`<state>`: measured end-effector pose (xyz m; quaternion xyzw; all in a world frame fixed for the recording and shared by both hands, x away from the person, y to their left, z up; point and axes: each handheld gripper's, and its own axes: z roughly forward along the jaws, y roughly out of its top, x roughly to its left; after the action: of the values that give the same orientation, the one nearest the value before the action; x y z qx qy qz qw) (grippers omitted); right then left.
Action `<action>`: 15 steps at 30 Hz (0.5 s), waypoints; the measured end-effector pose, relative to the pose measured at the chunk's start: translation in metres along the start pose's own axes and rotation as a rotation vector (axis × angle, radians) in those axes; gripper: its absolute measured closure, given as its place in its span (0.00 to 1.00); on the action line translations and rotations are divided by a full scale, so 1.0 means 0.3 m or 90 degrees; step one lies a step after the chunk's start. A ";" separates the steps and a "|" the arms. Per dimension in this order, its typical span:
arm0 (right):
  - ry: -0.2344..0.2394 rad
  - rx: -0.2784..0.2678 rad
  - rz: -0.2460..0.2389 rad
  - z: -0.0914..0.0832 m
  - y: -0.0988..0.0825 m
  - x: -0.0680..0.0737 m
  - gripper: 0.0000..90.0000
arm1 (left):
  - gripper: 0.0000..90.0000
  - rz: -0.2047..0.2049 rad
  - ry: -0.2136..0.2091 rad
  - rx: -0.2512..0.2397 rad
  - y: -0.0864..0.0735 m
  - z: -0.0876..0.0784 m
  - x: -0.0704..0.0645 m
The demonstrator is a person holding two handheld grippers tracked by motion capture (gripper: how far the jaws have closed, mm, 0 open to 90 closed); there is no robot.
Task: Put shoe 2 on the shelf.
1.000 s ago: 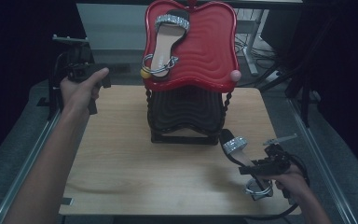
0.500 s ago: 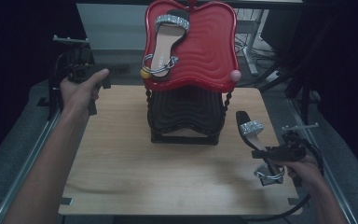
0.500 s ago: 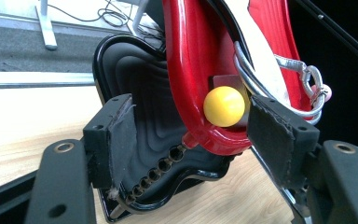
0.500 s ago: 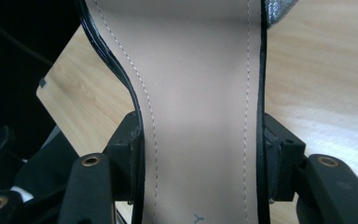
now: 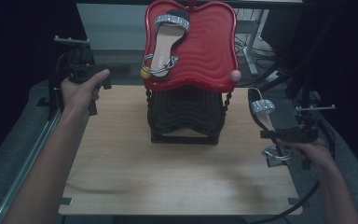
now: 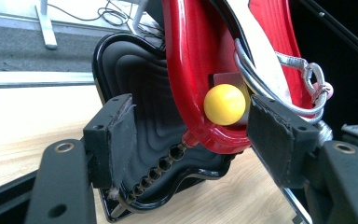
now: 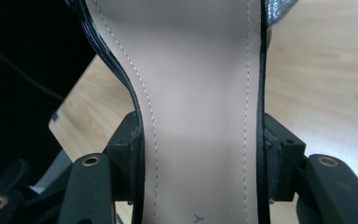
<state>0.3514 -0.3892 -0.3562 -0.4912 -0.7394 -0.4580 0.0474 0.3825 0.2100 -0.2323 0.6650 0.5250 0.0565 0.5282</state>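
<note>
A sandal is clamped across its waist by the right gripper, one black jaw pressed against each edge of the sole. The beige insole, stitched along both sides, is seen running upward between the jaws. A wooden tabletop is seen below; a glittery strap is noted top right.

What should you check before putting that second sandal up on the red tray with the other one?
1. Grip on the sandal: ok, the right gripper has both jaws against the sole's edges.
2. Sandal off the table: ok, it is lifted at the right edge.
3. Free spot on the red tray: ok, its right half is bare beside the first sandal.
4. Left gripper out of the way: ok, open, jaws either side of the yellow ball, touching nothing.
5. Ankle strap hanging loose: cannot tell, it is blurred by the hand.
</note>
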 end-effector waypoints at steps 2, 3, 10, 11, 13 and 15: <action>0.003 -0.006 0.000 -0.008 0.013 0.001 0.47 | 0.37 0.000 0.000 0.000 0.000 0.000 0.000; 0.005 -0.021 0.002 -0.034 0.050 0.008 0.47 | 0.37 0.000 0.000 0.000 0.000 -0.001 0.001; 0.004 -0.047 -0.005 -0.102 0.176 0.061 0.47 | 0.37 0.000 -0.001 0.000 -0.003 -0.003 0.007; 0.006 -0.048 -0.003 -0.109 0.195 0.072 0.47 | 0.37 -0.001 -0.001 0.001 -0.004 -0.003 0.008; 0.006 -0.052 -0.010 -0.123 0.233 0.093 0.47 | 0.37 0.000 -0.001 0.001 -0.005 -0.001 0.008; 0.013 -0.058 -0.011 -0.130 0.269 0.112 0.47 | 0.37 0.003 -0.001 0.004 -0.004 -0.002 0.007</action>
<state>0.3815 -0.3867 -0.2653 -0.4819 -0.7212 -0.4969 0.0286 0.3822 0.2120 -0.2340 0.6679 0.5227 0.0558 0.5268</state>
